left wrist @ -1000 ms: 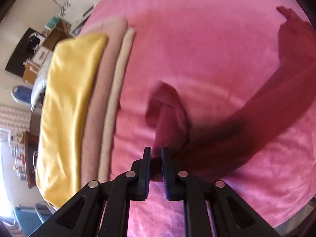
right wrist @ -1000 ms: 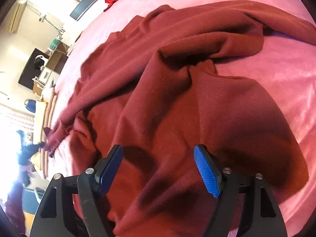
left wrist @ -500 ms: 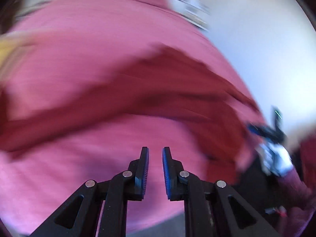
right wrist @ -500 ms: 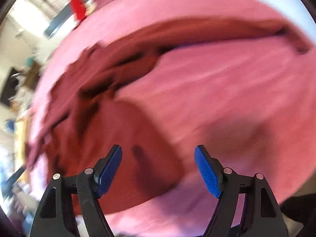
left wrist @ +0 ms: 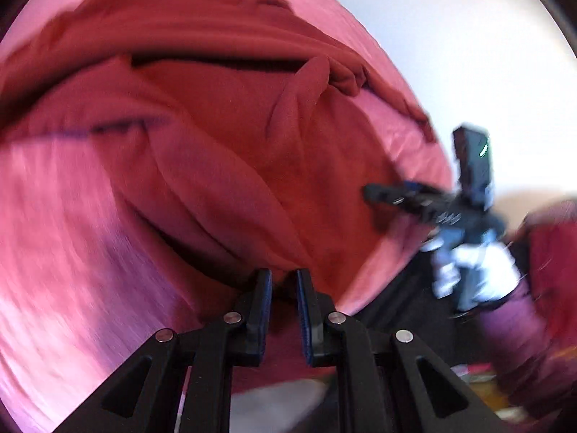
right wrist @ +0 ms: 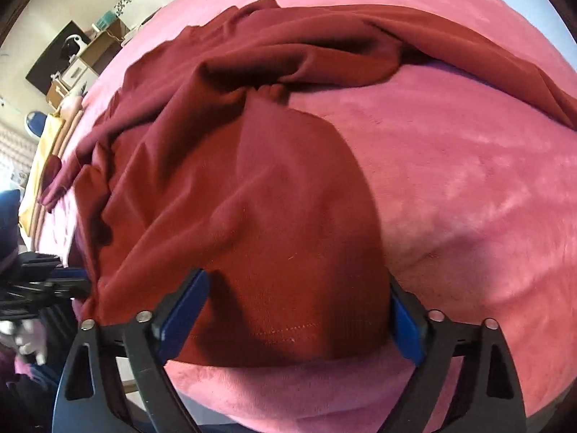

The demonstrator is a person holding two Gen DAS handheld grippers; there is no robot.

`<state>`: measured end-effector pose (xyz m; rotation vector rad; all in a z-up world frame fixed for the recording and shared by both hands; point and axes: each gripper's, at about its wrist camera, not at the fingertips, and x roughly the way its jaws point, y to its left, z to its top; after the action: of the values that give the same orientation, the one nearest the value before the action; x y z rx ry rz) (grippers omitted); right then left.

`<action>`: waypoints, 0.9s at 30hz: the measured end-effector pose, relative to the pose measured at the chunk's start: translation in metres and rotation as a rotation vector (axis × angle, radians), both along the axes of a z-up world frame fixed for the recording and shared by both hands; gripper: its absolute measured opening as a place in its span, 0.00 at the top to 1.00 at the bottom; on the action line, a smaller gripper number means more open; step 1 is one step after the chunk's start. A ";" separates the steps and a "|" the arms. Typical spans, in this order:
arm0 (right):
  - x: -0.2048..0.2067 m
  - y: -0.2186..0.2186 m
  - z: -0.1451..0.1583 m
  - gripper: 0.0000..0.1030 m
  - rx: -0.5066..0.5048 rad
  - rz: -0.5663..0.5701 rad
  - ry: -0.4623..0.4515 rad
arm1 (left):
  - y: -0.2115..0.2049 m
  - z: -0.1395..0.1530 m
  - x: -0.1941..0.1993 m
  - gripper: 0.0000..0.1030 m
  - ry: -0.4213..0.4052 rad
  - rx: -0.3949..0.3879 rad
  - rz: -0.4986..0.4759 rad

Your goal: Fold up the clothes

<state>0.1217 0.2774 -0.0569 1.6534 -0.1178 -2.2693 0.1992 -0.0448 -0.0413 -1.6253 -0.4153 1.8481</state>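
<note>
Lying rumpled on the pink bed (right wrist: 468, 166), dark red garment (right wrist: 252, 187); right gripper (right wrist: 295, 310) fingers spread astride its hem; left gripper (left wrist: 283, 288) nearly closed, apparently pinching its edge.

A rumpled maroon garment (right wrist: 252, 187) lies spread on the pink bedspread (right wrist: 468, 180).

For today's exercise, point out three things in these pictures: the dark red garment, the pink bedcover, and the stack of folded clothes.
dark red garment (right wrist: 274, 216): right wrist view, on its broad front panel above the hem.
pink bedcover (right wrist: 468, 180): right wrist view, on the bare plush surface right of the garment.
stack of folded clothes (right wrist: 39, 166): right wrist view, on the yellow top piece at the far left edge.
</note>
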 end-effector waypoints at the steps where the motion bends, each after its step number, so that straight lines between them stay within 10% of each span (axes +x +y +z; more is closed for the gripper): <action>1: 0.000 0.002 0.000 0.05 -0.006 -0.009 -0.001 | 0.000 0.003 0.001 0.87 -0.003 0.020 0.009; 4: -0.001 0.008 0.002 0.05 -0.024 -0.036 -0.003 | -0.001 0.011 0.004 0.83 -0.012 0.075 0.034; 10: -0.002 0.020 0.005 0.09 -0.059 -0.089 -0.007 | 0.033 -0.014 0.000 0.86 0.048 -0.193 -0.044; 11: -0.002 0.022 0.005 0.23 -0.065 -0.098 -0.007 | 0.041 -0.017 0.000 0.86 0.073 -0.231 -0.051; 13: 0.000 0.021 0.010 0.56 0.037 -0.086 0.019 | 0.035 -0.019 -0.001 0.88 0.076 -0.206 -0.024; 15: 0.002 0.030 0.015 0.91 -0.088 -0.069 0.005 | 0.029 -0.020 -0.002 0.93 0.076 -0.178 0.002; 21: 0.017 0.062 0.025 0.91 -0.502 -0.149 -0.107 | -0.071 -0.011 -0.006 0.96 -0.100 0.144 0.161; 27: 0.043 0.074 0.072 0.91 -0.718 -0.155 -0.108 | -0.177 0.036 0.032 0.96 -0.059 0.235 0.266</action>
<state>0.1646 0.3518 0.0156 1.3891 -0.9857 -1.8882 0.2310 -0.2219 -0.0053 -1.5237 -0.8773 1.8601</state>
